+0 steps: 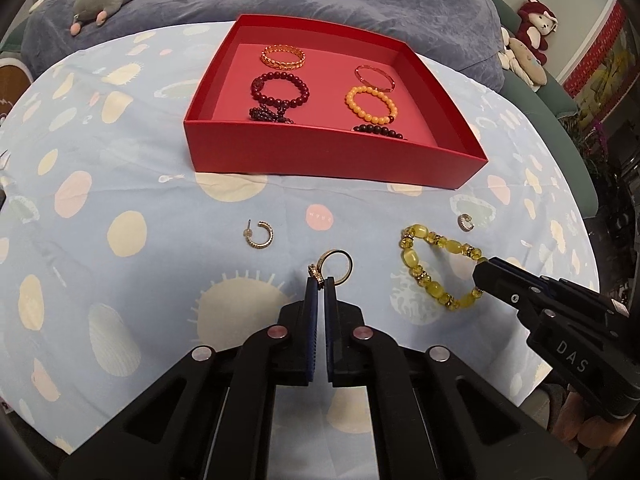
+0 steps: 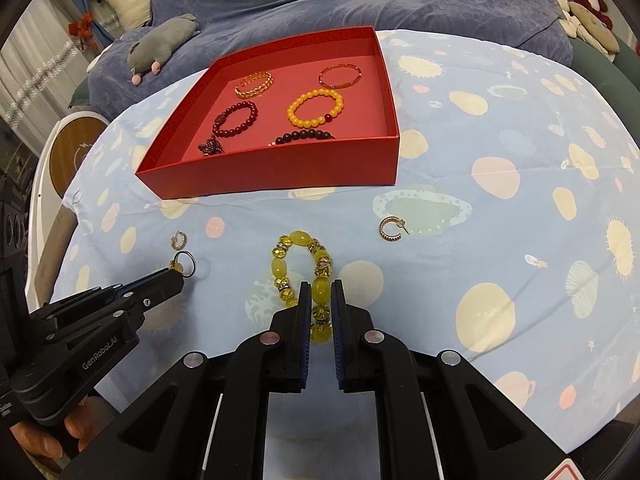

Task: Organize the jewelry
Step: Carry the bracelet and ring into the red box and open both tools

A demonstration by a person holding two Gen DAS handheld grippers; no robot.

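Jewelry, catalogued left to right as the left wrist view shows it, each place given against the red box [image 1: 332, 156] on the spotted blue cloth [image 1: 132, 184].

Gold hoop earring [image 1: 260, 234]: on the cloth, in front of the box's near-left corner, well apart from its wall.

Gold ring [image 1: 338, 266]: in front of the box's near wall, about midway along it. The left gripper [image 1: 320, 284] is clamped tight on the ring's studded edge, the band standing upright above the fingertips.

Yellow bead bracelet [image 1: 436, 270]: in front of the box's near-right part, its loop draped over the cloth. The right gripper [image 1: 482, 274] is clenched on the bracelet's right-hand beads; the right wrist view shows one large yellow bead pinched between the pads.

Small silver hoop earring [image 1: 465, 222]: on the cloth, in front of the box's near-right corner, just beyond the bracelet.

Contents of the box, same order:
- left half: gold chain bangle [image 1: 283, 56] toward the far wall; dark red bead bracelet [image 1: 280, 90] in the middle; small dark garnet-coloured piece [image 1: 270, 115] against the near wall.
- right half: thin reddish bangle [image 1: 376, 78] toward the far wall; orange bead bracelet [image 1: 372, 105] in the middle; black bead bracelet [image 1: 378, 131], partly hidden by the near wall.
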